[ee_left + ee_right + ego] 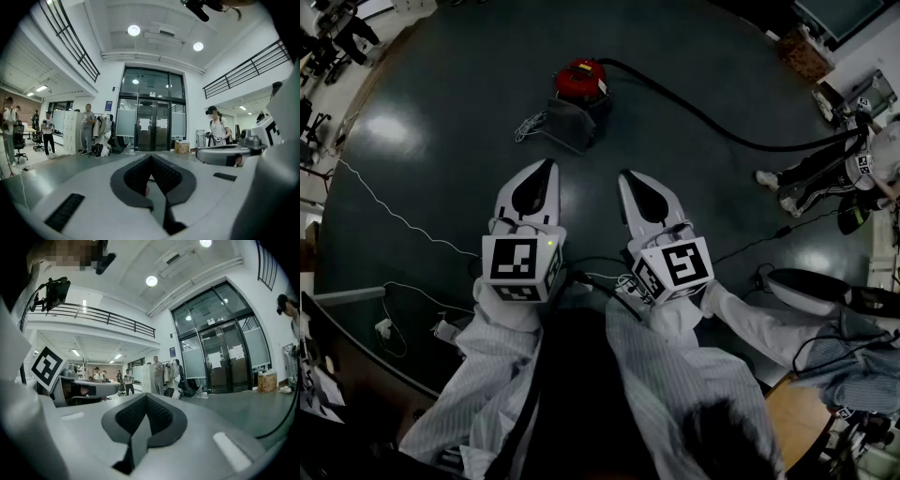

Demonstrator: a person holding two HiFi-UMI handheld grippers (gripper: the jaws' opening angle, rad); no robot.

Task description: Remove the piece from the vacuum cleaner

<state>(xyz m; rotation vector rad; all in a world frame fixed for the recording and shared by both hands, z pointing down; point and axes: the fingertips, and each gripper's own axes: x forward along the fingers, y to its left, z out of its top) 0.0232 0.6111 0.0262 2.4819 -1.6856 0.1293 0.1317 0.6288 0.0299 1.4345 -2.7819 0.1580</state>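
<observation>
A red and dark grey vacuum cleaner [577, 98] stands on the dark floor, far from me in the head view. A black hose [703, 117] runs from it to the right. My left gripper [546, 165] and my right gripper [625, 177] are held side by side below it, well short of the cleaner, both shut with nothing between the jaws. In the left gripper view my left gripper [151, 157] points level across the hall. So does my right gripper [146, 395] in the right gripper view. Neither gripper view shows the vacuum cleaner.
A white cable [389, 211] trails over the floor at the left. Another person with grippers [853, 169] stands at the right, by the hose end. Glass doors [150, 119], lockers and several people stand at the hall's far side. A cardboard box [181, 147] sits near the doors.
</observation>
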